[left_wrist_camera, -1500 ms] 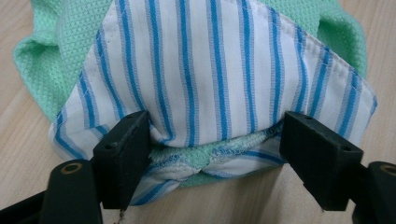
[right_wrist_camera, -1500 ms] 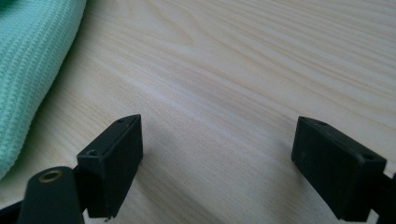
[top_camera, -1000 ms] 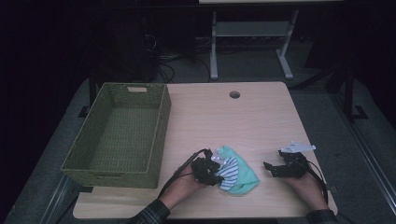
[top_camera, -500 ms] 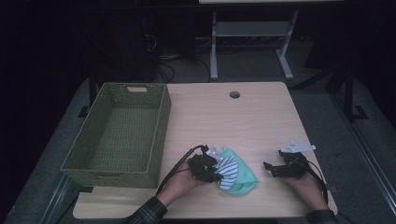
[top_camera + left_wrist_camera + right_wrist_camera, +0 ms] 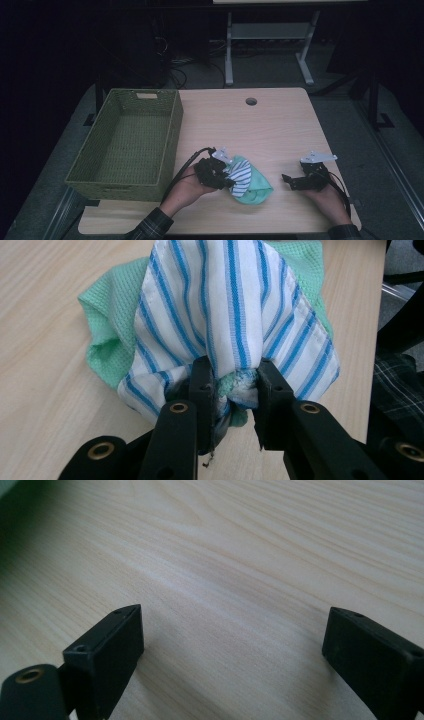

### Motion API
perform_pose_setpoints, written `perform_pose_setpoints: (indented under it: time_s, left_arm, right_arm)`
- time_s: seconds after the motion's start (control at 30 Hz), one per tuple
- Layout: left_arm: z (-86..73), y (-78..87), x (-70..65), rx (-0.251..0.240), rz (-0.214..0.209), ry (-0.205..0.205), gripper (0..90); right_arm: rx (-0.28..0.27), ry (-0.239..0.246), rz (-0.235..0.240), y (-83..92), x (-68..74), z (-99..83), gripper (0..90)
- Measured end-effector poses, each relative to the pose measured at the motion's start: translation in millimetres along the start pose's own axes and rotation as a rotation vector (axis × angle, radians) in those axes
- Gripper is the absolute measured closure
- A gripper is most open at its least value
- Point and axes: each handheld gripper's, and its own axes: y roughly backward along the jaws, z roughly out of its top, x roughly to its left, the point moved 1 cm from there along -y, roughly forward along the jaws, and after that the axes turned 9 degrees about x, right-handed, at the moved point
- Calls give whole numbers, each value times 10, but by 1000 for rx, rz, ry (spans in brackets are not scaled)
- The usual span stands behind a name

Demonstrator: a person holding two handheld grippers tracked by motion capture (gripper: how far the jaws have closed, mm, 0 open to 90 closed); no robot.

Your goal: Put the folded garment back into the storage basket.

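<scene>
The white cloth with blue stripes (image 5: 225,315), bunched together with a mint-green waffle-weave cloth (image 5: 112,325), sits straight ahead of the left gripper (image 5: 232,390), whose jaws are clamped on a gathered fold of both while the rest of the bundle trails forward onto the light wooden tabletop (image 5: 260,125). The green woven basket (image 5: 125,145) stands open-topped just to that gripper's outer side, so I judge a short lift and sideways carry over its near wall is what the next move turns on. The right gripper (image 5: 292,181) rests well apart on the bundle's far side, its jaws having just been opening and now wide apart with only bare wood between them, leaving free room across the middle of the tabletop.
</scene>
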Motion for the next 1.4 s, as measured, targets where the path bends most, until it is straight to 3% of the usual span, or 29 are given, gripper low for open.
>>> perform_pose_setpoints:
  time_s: [0.87, 1.4]
  left_arm:
    - [12, 947, 271, -56, 121, 40, 728]
    - [-235, 1403, 501, -106, 209, 123, 728]
  right_arm:
    - [0, -1, 1, 0, 0, 0, 91]
    - [0, -2, 1, 0, 1, 0, 92]
